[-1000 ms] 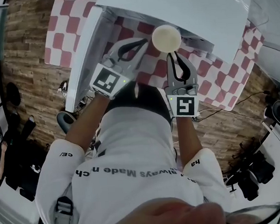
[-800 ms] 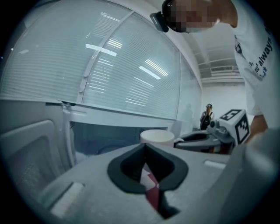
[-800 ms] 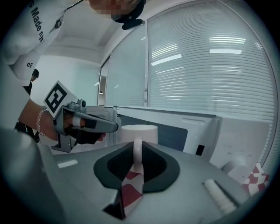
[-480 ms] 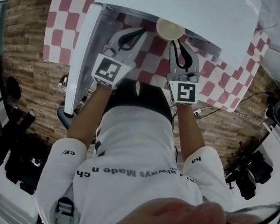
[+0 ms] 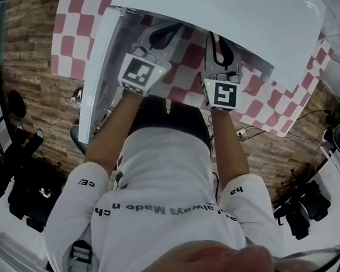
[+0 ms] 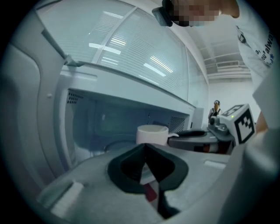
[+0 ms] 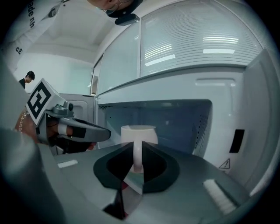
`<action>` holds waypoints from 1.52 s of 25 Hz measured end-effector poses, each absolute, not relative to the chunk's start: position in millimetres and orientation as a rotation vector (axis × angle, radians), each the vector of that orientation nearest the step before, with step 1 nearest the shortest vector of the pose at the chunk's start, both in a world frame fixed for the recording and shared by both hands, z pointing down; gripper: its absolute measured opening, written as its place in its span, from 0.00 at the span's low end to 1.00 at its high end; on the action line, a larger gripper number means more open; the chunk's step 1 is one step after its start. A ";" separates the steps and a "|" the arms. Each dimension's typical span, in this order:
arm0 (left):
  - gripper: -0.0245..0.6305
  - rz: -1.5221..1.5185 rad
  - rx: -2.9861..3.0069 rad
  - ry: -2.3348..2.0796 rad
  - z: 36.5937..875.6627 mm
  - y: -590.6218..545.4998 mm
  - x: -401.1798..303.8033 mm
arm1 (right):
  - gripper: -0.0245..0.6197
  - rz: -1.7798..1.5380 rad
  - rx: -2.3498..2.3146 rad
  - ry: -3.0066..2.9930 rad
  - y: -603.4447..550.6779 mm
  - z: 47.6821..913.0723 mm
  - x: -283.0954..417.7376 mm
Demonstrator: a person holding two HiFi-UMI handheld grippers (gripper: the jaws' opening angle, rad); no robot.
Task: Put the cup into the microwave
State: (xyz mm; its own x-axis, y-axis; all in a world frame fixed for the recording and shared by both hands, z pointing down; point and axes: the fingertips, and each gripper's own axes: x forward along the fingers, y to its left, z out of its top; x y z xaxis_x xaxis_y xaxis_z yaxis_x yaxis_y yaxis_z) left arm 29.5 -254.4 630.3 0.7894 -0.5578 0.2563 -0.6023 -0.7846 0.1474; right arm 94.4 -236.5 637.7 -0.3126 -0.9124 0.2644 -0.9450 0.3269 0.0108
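My right gripper (image 7: 137,162) is shut on the handle of a white cup (image 7: 139,134), which it holds upright in front of the open microwave's cavity (image 7: 175,122). From the left gripper view the cup (image 6: 152,134) hangs at the cavity mouth (image 6: 105,124), with the right gripper's fingers (image 6: 194,139) behind it. My left gripper (image 6: 145,148) is shut with nothing between its jaws, just left of the cup. In the head view both grippers, left (image 5: 164,37) and right (image 5: 217,42), reach under the white microwave top (image 5: 236,14), which hides the cup.
The microwave door (image 5: 96,73) stands open at the left, close to my left gripper. A red-and-white checked cloth (image 5: 69,29) covers the table under the microwave. Dark equipment (image 5: 21,193) and cables (image 5: 298,118) lie on the floor around.
Both grippers have moved forward and down toward the microwave opening. The cup, seen from the head view before, has gone under the microwave's top.
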 end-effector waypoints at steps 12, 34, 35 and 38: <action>0.04 0.308 2.763 -0.963 651.5 -283.3 37.5 | 0.10 0.240 1.774 -2.340 -270.7 653.5 97.3; 0.04 0.375 2.757 -0.951 645.0 -271.0 36.8 | 0.18 0.239 1.781 -2.269 -274.1 663.0 104.3; 0.04 0.381 2.752 -0.948 642.4 -267.4 35.1 | 0.22 0.242 1.776 -2.271 -271.7 660.2 102.7; 0.04 0.386 2.743 -0.946 633.2 -258.1 32.2 | 0.27 0.261 1.769 -2.283 -262.5 650.7 100.0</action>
State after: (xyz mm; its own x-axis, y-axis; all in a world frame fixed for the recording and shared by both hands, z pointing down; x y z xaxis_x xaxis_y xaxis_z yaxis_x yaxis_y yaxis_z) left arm 32.2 -258.1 633.2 0.7591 -0.5706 0.3132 -0.6269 -0.7705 0.1157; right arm 100.0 -262.5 650.7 -0.2374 -0.9249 0.2970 -0.9680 0.2507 0.0068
